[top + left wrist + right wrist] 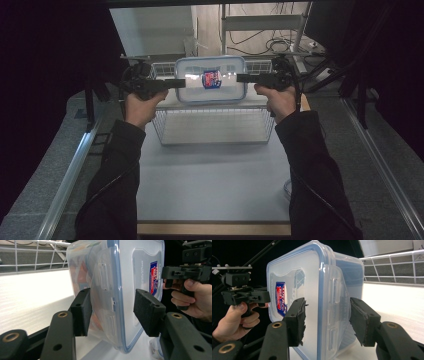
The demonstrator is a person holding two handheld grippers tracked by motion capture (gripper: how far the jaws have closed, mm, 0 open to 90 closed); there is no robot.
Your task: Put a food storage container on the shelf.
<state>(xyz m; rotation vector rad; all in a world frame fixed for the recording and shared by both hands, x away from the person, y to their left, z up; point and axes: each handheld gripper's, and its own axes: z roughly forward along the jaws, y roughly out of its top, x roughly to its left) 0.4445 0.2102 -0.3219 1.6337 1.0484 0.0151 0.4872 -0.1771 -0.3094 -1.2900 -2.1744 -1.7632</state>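
Observation:
A clear plastic container (211,80) with a blue-rimmed lid and a red-and-blue label stands on its edge in the white wire basket (215,141), lid facing me. My left gripper (181,82) reaches in level from the left and my right gripper (241,78) from the right. In the left gripper view the container's (135,272) side latch sits between the left gripper's (112,312) pads, with a gap at the lid side. In the right gripper view the right gripper (327,320) straddles the opposite latch of the container (294,277), with slim gaps at both pads. Both stand open.
The basket's wire wall (37,255) rises behind the container over a white floor. The basket stands at the far end of a pale table (215,185) with a wooden front edge. Metal rails (70,175) run along both sides. A shelf frame and cables (270,45) lie beyond.

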